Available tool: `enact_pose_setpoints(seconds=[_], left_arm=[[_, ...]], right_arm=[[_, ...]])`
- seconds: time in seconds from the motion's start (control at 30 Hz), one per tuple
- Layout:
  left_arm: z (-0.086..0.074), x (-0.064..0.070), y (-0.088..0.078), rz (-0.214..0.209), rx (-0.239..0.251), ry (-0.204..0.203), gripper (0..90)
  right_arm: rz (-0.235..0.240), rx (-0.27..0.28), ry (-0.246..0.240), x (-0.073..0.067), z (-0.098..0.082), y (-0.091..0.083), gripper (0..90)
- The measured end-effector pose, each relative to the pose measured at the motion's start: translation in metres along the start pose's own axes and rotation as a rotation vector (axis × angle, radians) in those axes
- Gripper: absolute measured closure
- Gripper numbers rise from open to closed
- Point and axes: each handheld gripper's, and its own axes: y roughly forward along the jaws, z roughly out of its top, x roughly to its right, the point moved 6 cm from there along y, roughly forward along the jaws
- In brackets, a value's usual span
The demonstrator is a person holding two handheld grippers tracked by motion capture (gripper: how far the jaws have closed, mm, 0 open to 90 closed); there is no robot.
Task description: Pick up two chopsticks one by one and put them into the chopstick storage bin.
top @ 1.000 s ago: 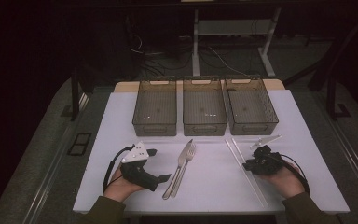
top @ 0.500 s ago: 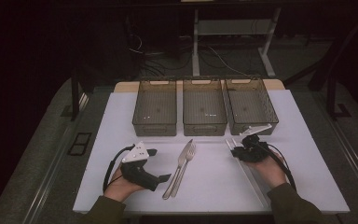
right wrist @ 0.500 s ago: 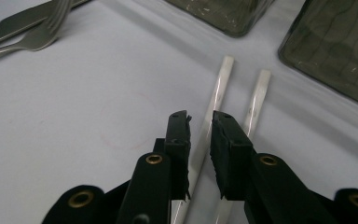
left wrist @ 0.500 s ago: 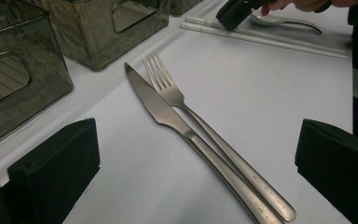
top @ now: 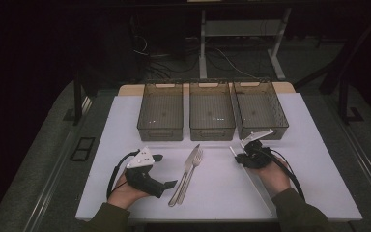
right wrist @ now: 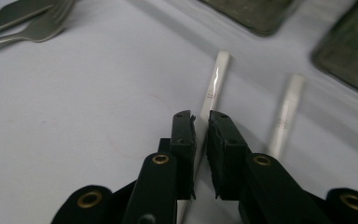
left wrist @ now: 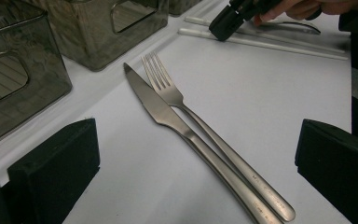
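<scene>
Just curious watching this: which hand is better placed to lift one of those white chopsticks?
The right. The right gripper straddles a white chopstick, jaws just closing around it. The left gripper rests open beside the knife and fork.

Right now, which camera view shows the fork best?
The left gripper view: the fork lies close, from tines to handle, beside the knife. The high view shows the fork whole but small. The right gripper view catches just its tines at the top edge.

White table top at frame centre; three grey bins along its upper edge, knife and fork centre-bottom, two white chopsticks lower right.
</scene>
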Motion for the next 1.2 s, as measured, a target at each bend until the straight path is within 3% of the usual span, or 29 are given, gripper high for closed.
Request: enact_pose_setpoints(seconds=[0.2, 0.4, 0.53, 0.6, 0.77, 0.83, 1.0, 1.2], left_arm=[[0.000, 0.000, 0.000, -0.002, 0.000, 0.002, 0.0], [0.000, 0.000, 0.000, -0.003, -0.001, 0.001, 0.0], [0.000, 0.000, 0.000, -0.004, 0.000, 0.000, 0.0], [0.000, 0.000, 0.000, -0.005, 0.002, -0.003, 0.0], [-0.002, 0.000, 0.002, -0.010, -0.002, -0.008, 0.0], [-0.002, 0.000, 0.001, -0.007, 0.001, -0.010, 0.0], [-0.003, -0.001, 0.002, -0.008, 0.000, -0.010, 0.0], [-0.003, 0.000, 0.002, -0.007, 0.002, -0.013, 0.0]], right_arm=[[0.069, -0.004, -0.070, -0.023, 0.002, 0.004, 80.8], [0.075, -0.004, -0.125, -0.035, 0.003, 0.006, 80.8], [0.088, 0.015, -0.099, -0.034, 0.003, 0.002, 72.8], [0.109, 0.048, -0.063, -0.034, 0.003, -0.012, 68.2], [0.110, 0.055, -0.071, -0.037, -0.008, -0.024, 65.8], [0.099, 0.052, -0.092, -0.040, -0.022, -0.030, 65.2], [0.086, 0.049, -0.107, -0.042, -0.043, -0.034, 68.9], [0.073, 0.038, -0.102, -0.042, -0.053, -0.031, 77.1]])
